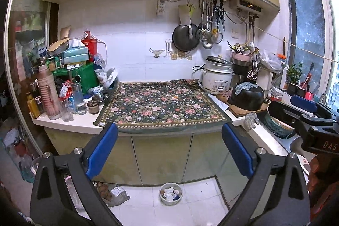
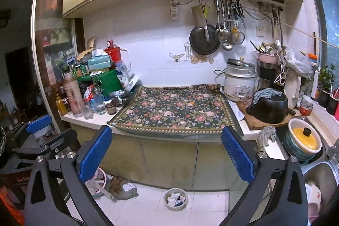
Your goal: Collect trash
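Currently both grippers stand with jaws wide and nothing between them.

Left wrist view: the left gripper [image 1: 169, 147] fills the lower frame, its two blue pads [image 1: 101, 149] well apart and empty. Between them, at lower centre on the tiled floor, sits one small bin [image 1: 171, 193] holding crumpled white and dark scraps; this is the collected trash. One grey bag [image 1: 115, 194] lies on the floor left of the bin. One floral cloth [image 1: 161, 105] covers the counter at mid frame and looks bare of scraps. The right gripper [image 1: 305, 111] enters at the right edge, over the sink.

Right wrist view: the right gripper [image 2: 167, 151] shows two blue pads spread wide, empty. The bin [image 2: 175, 198] is at lower centre. One pink tub [image 2: 99, 182] stands at lower left, partly hidden behind the left pad. One rice cooker [image 2: 239, 82] and one overturned black pot [image 2: 269, 106] sit at right; one yellow-lidded pot [image 2: 304, 139] rests by the sink. The left gripper [image 2: 40, 135] shows at the left edge.

Risks, as judged: the bottles [image 2: 84, 103] crowded at the counter's left end could topple if a gripper sweeps near. Small scraps may slip from wide pads. The light bin could tip if struck on its rim.
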A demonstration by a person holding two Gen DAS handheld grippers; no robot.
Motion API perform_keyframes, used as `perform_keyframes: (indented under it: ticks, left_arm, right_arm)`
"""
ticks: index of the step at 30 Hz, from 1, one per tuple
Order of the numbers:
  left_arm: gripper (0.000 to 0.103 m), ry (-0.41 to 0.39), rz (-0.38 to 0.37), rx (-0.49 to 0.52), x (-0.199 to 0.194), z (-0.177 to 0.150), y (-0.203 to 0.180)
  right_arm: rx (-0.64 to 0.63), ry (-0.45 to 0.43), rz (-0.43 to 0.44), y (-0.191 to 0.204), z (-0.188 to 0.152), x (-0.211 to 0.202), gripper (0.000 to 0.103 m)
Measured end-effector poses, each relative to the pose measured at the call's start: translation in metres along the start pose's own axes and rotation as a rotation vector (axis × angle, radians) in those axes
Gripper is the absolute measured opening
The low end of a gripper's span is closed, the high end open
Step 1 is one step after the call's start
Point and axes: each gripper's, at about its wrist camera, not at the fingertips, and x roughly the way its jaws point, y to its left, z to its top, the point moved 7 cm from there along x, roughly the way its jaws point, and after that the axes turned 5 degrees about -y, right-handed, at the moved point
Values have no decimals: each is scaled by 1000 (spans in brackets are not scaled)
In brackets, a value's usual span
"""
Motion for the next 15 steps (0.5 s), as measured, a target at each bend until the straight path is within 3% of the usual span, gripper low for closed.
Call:
perform_keyframes:
  ticks: [15]
  left_arm:
    - [99,15,14,-28,4,-2,2]
  right_arm:
    - [-9,36,17,4,-7,-4,102]
